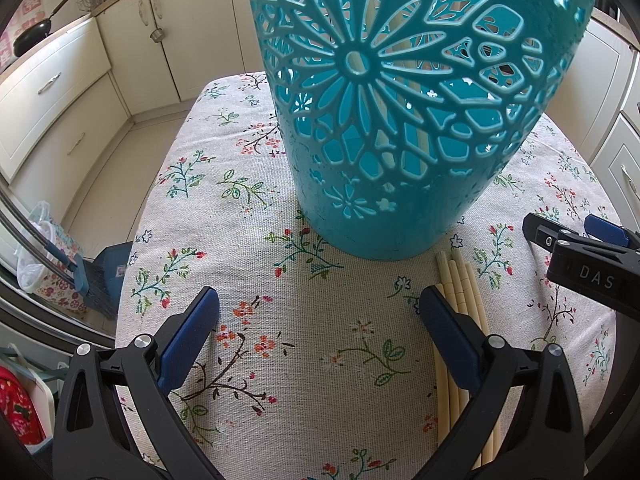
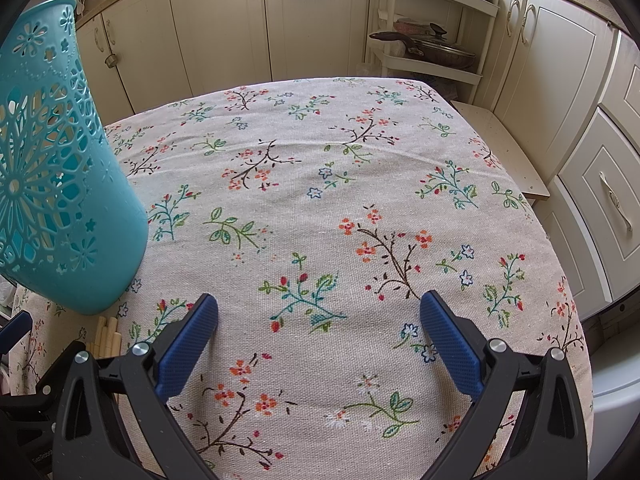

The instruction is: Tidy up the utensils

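Cream kitchen cabinets ring a table under a beige floral tablecloth. On it stands a tall teal plastic utensil holder with cut-out flower patterns, upright, widening toward its rim; pale sticks show through its holes in the left wrist view. Just beside its base lies a bundle of pale bamboo chopsticks, long axis running from the holder's foot back toward the left camera, blunt ends nearest the holder. The left gripper hangs above the cloth with jaws spread wide, gripping nothing; its right finger overlaps the chopsticks, contact unclear. The right gripper is likewise wide apart and empty over bare cloth. Only the right wrist view shows a lidded pan on a white shelf rack; only the left shows a black wok on the counter.
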{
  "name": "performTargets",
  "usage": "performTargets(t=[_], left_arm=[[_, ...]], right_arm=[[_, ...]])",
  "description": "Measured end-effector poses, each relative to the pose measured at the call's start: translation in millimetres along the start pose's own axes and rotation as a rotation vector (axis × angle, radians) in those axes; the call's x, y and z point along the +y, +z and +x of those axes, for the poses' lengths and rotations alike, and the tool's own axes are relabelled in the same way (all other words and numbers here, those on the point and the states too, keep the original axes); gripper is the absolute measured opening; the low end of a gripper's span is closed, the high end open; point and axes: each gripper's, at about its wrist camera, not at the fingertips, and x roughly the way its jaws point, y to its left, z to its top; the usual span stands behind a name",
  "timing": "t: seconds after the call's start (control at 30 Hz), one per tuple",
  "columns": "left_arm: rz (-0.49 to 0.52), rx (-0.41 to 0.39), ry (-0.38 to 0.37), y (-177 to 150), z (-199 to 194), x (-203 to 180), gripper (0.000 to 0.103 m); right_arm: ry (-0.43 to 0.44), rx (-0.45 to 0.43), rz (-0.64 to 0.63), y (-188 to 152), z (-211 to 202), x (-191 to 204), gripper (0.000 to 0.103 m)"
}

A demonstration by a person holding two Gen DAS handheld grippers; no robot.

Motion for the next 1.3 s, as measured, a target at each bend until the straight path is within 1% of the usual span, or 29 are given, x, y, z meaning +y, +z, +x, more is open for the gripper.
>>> performTargets(t=[1.3], left_arm=[[-0.001, 0.0, 0.0, 2.6, 5.8, 2.4, 0.096]], right_arm=[[0.0, 0.0, 0.0, 0.3, 0.1, 0.3, 0.096]])
